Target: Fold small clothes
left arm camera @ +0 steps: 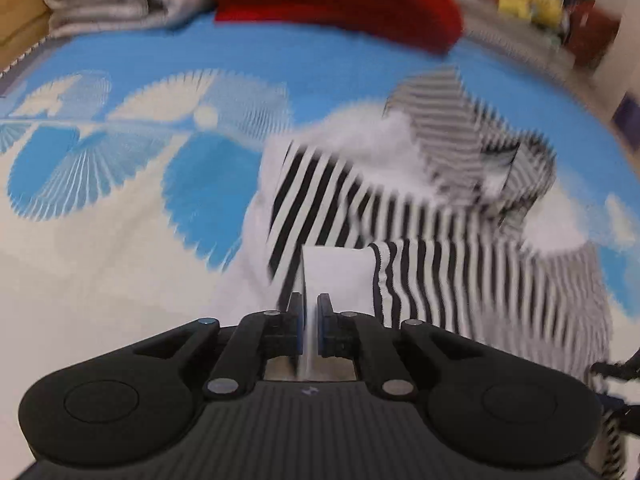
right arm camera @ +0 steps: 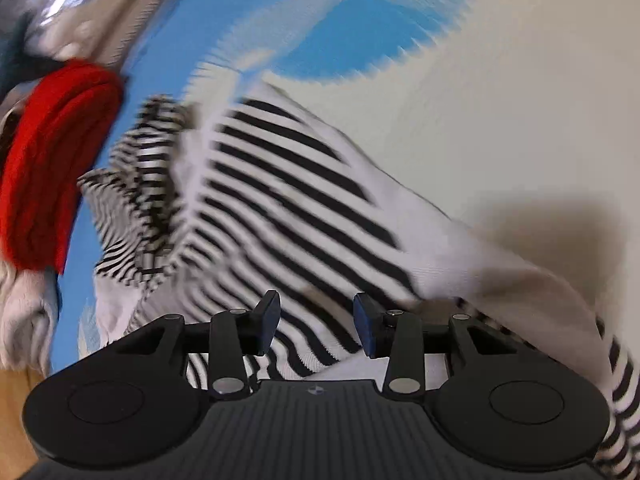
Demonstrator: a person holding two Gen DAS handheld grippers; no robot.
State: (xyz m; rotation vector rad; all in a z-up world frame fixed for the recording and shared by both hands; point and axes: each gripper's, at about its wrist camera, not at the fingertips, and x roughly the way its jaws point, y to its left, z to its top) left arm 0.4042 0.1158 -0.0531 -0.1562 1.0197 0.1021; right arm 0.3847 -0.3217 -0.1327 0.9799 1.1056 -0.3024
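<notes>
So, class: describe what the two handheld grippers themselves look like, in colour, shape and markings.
Both the left gripper and right gripper are matte black, with ribbed bodies, round side discs, silver pivot pins, blue-faced finger pads and a small centre logo. No cables or sleeves show.

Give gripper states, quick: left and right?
Left gripper: closed on the striped garment.
Right gripper: open over the same garment, holding nothing.
</notes>
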